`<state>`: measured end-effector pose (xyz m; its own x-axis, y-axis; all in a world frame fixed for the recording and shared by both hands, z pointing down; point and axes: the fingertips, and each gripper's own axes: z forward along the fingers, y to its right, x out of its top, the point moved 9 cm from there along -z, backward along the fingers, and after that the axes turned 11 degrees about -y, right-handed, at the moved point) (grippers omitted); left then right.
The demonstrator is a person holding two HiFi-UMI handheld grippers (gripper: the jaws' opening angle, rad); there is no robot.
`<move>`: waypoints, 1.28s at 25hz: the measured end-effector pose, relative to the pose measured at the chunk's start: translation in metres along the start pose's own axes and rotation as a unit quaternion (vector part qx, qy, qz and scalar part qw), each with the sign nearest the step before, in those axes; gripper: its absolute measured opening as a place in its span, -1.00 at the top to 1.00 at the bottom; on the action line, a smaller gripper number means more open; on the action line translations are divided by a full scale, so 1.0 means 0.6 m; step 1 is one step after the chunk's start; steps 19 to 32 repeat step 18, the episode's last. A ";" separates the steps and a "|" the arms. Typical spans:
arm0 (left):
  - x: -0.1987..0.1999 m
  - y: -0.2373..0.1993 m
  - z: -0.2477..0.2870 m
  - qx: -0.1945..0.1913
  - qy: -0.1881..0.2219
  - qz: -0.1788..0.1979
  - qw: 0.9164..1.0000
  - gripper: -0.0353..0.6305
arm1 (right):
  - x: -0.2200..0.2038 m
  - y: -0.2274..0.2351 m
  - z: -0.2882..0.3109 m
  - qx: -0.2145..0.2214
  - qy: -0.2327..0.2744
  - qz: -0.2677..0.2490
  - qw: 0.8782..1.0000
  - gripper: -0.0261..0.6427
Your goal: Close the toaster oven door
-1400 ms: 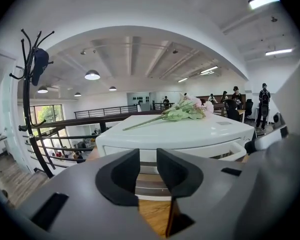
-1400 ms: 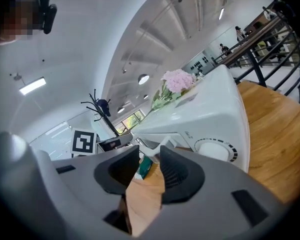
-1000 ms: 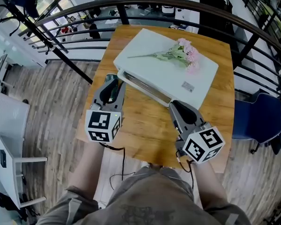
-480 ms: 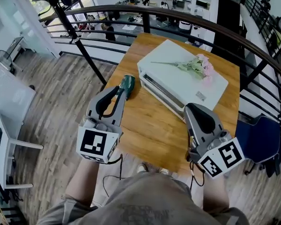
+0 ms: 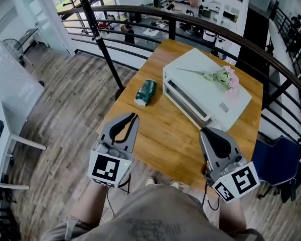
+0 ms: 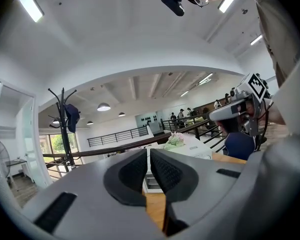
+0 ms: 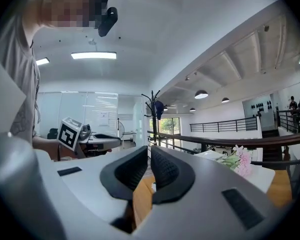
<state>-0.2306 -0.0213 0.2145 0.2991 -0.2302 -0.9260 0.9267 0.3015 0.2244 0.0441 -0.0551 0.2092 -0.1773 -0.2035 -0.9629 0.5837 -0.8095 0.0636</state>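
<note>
Head view: the left gripper (image 5: 132, 117) and right gripper (image 5: 207, 132) have drawn back from the toaster oven (image 5: 206, 95). Its door looks closed, so the task seems done. The oven lies beyond both, well apart.

Left gripper view: the jaws have just been closing and are nearly together, holding nothing. The oven (image 6: 194, 149) sits ahead.

Right gripper view: the jaws are together and empty. The oven (image 7: 262, 176) sits ahead, to the right.

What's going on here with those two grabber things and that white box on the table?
A person holds a two-jaw gripper in each hand over a wooden table. The white box is a toaster oven, flowers lying on top; its door looks closed. Neither gripper touches it; both hang by the table's near edge, empty. The right gripper is shut, and the jaws of the left gripper have just been closing. A green packet lies left of the oven.
</note>
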 end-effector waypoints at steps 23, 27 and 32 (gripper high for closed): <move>0.001 0.030 -0.025 0.020 -0.005 -0.010 1.000 0.80 | -0.012 -0.004 -0.026 0.017 -0.015 -0.010 1.000 0.79; 0.001 0.030 -0.025 0.020 -0.005 -0.010 1.000 0.80 | -0.012 -0.004 -0.026 0.017 -0.015 -0.010 1.000 0.79; 0.001 0.030 -0.025 0.020 -0.005 -0.010 1.000 0.80 | -0.012 -0.004 -0.026 0.017 -0.015 -0.010 1.000 0.79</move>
